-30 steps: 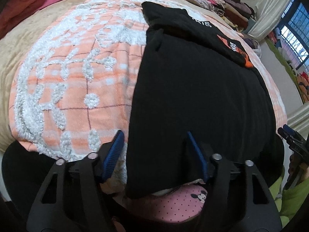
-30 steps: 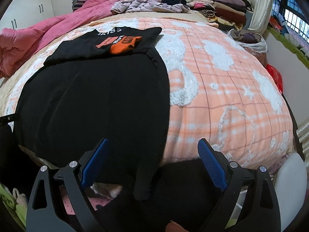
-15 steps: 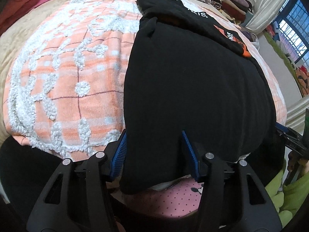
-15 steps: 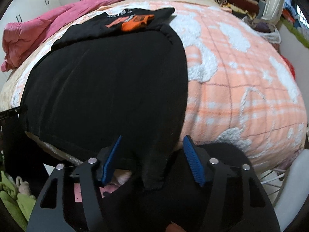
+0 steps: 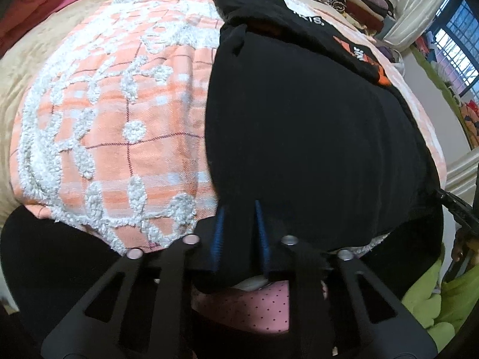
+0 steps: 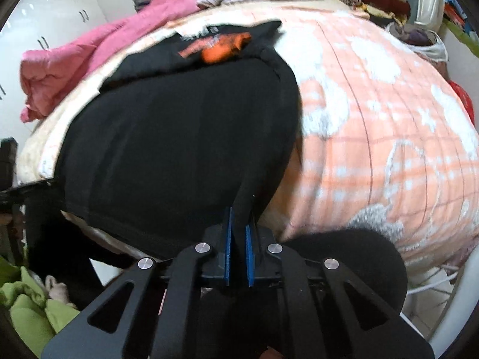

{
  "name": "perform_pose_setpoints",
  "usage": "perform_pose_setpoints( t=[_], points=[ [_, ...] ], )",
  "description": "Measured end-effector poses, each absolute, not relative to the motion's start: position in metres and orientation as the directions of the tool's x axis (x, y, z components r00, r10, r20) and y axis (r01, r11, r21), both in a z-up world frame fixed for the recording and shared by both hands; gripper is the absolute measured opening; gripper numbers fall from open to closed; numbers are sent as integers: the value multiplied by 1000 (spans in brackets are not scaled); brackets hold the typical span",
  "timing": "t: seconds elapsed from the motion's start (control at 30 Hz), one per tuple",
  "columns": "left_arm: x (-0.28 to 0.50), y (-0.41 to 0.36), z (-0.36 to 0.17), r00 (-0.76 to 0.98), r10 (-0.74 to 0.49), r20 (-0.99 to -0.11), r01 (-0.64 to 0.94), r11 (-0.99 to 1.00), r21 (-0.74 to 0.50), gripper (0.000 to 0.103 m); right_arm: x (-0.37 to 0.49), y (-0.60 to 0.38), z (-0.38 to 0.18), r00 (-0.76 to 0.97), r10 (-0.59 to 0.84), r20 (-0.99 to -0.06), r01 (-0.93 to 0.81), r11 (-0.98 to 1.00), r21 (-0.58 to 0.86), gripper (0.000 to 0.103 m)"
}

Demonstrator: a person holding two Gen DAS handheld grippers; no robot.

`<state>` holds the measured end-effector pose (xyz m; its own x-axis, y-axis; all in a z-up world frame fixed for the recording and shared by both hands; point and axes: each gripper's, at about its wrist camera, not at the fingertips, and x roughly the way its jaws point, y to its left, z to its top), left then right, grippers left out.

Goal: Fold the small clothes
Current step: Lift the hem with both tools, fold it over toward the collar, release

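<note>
my left gripper (image 5: 239,209) has just closed and its blue pads pinch the near hem of the black garment (image 5: 299,137), which lies spread on the orange-and-white blanket (image 5: 119,125) on the bed. my right gripper (image 6: 238,218) has just closed too, clamping the garment's other near corner. a second black piece with an orange print (image 6: 221,46) lies beyond it, perhaps touching; the blur hides that.

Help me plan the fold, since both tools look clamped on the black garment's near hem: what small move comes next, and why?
Probably lift both corners together and carry them toward the far end with the orange print. The left tool and right tool have just closed on the black garment, one at each near corner, and it lies flat on the orange blanket, unfolded.
</note>
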<state>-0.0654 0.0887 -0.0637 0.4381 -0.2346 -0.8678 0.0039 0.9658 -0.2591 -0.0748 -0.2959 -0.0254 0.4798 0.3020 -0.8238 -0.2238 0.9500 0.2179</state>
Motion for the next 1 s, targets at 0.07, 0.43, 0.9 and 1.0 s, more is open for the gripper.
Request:
perform_pose_setpoints(
  t=[0.07, 0.43, 0.9, 1.0],
  points=[
    [-67, 92, -55, 460, -250, -852, 4, 960, -279, 7, -74, -296, -13, 506, 320, -801, -238, 944, 226, 7],
    [-40, 97, 18, 631, -266, -729, 31, 947, -319, 6, -48, -310, 52, 657, 426, -622, -274, 904, 329, 6],
    [49, 117, 61, 730, -256, -634, -37, 912, -410, 6, 26, -331, 98, 792, 387, -473, -242, 909, 339, 6],
    [73, 118, 60, 731, -242, -638, -57, 910, -411, 6, 48, -333, 99, 798, 385, -464, -231, 906, 354, 6]
  ],
)
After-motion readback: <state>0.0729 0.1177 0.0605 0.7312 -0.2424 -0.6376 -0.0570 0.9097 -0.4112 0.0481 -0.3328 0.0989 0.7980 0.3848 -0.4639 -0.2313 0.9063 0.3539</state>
